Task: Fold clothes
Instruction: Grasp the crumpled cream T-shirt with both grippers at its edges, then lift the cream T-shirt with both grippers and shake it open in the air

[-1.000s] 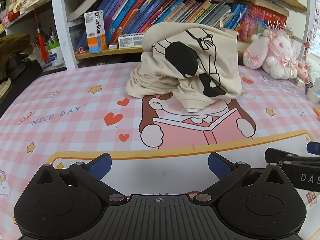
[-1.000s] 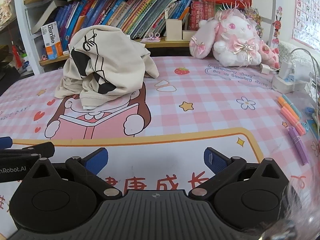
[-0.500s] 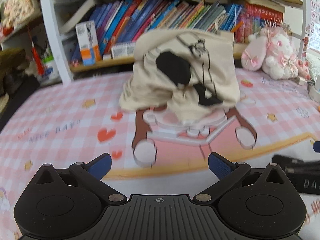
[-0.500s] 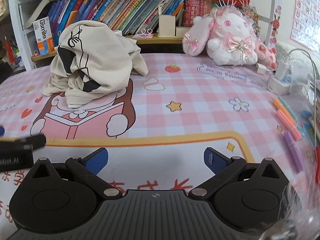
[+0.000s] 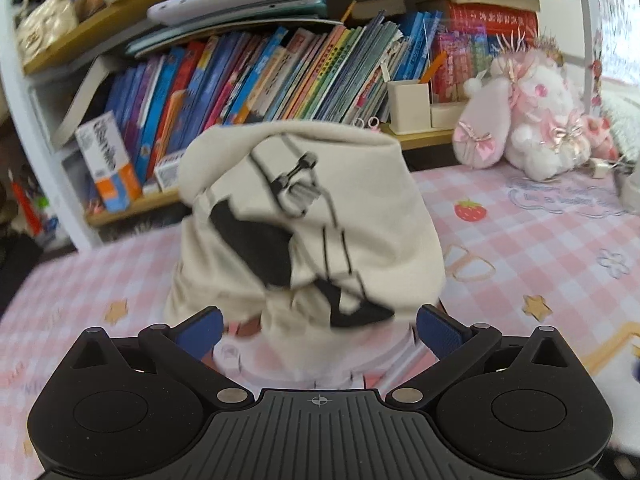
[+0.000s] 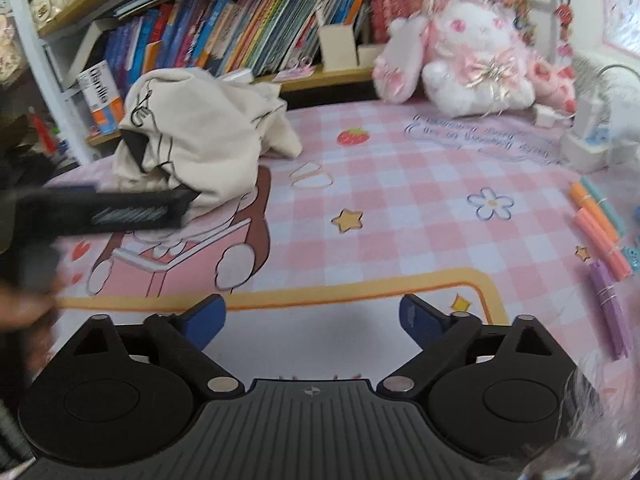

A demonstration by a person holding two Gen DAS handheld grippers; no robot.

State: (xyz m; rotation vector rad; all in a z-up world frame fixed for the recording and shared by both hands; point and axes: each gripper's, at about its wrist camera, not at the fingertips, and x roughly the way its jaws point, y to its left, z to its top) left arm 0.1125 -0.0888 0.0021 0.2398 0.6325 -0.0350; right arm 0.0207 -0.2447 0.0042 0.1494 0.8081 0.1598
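Just ahead of our wide-open left gripper [image 5: 318,330], the crumpled cream sweatshirt [image 5: 304,232] is now looming much closer; our empty right gripper [image 6: 312,320] is narrowing, so grasping is starting.

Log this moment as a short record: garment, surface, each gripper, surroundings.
garment: cream shirt with black print, crumpled in a heap, not yet folded
surface: pink checked mat
left gripper: open, close in front of the shirt, fingers not touching it
right gripper: jaws closing, nothing between them, over bare mat, apart from the shirt
surroundings: bookshelf behind the shirt; plush bunny at the back right; pens at the right edge
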